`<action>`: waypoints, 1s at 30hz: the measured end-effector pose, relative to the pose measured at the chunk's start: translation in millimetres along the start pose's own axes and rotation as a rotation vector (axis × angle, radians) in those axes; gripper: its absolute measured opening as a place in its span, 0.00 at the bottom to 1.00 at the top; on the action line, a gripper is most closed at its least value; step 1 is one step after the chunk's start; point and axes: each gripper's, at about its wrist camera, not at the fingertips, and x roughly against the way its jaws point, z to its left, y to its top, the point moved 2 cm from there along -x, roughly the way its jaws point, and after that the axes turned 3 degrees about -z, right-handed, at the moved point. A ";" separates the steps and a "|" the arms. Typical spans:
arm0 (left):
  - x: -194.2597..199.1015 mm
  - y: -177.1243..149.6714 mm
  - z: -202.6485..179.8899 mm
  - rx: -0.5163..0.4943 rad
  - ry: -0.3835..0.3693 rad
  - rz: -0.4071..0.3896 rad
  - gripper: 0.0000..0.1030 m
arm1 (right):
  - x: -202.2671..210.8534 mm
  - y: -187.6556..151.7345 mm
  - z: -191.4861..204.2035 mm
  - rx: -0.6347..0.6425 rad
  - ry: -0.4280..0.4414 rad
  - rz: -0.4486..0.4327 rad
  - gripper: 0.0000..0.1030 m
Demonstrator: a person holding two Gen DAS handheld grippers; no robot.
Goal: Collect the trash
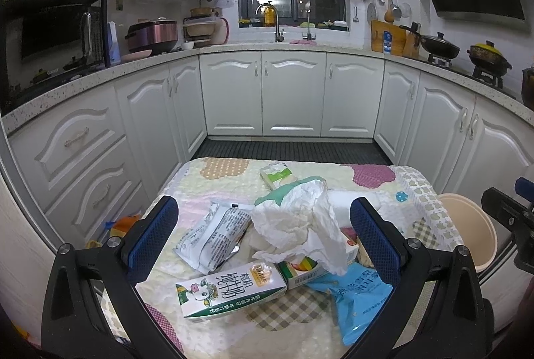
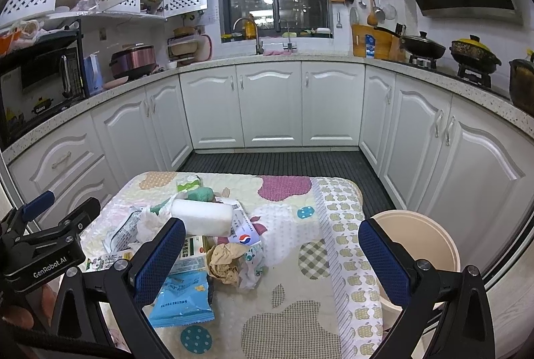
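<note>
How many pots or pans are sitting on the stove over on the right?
2 for sure: a black lidded pan on the nearer-to-window burner, and a yellow-lidded pot on the next burner. A dark vessel at the picture's right edge is cut off, so it may be a third.

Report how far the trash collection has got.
Nothing looks collected: what shows of the beige bin beside the table holds no trash. Nothing is in hand; the left gripper and right gripper are both open and empty. Left to do: the whole pile, including the milk carton, crumpled white paper, blue snack bag and brown paper wad.
</note>
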 end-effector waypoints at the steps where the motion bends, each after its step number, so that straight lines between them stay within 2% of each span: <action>1: -0.6 -0.4 0.0 0.002 0.000 0.003 0.99 | -0.1 0.0 0.0 0.000 0.000 0.002 1.00; 13: -8.6 -4.4 3.5 0.004 0.018 0.032 0.99 | -7.8 -3.8 2.3 0.002 0.036 0.037 1.00; 30: -16.4 -12.5 8.8 0.006 0.016 0.071 0.99 | -15.6 -10.8 -1.0 -0.006 0.031 0.074 1.00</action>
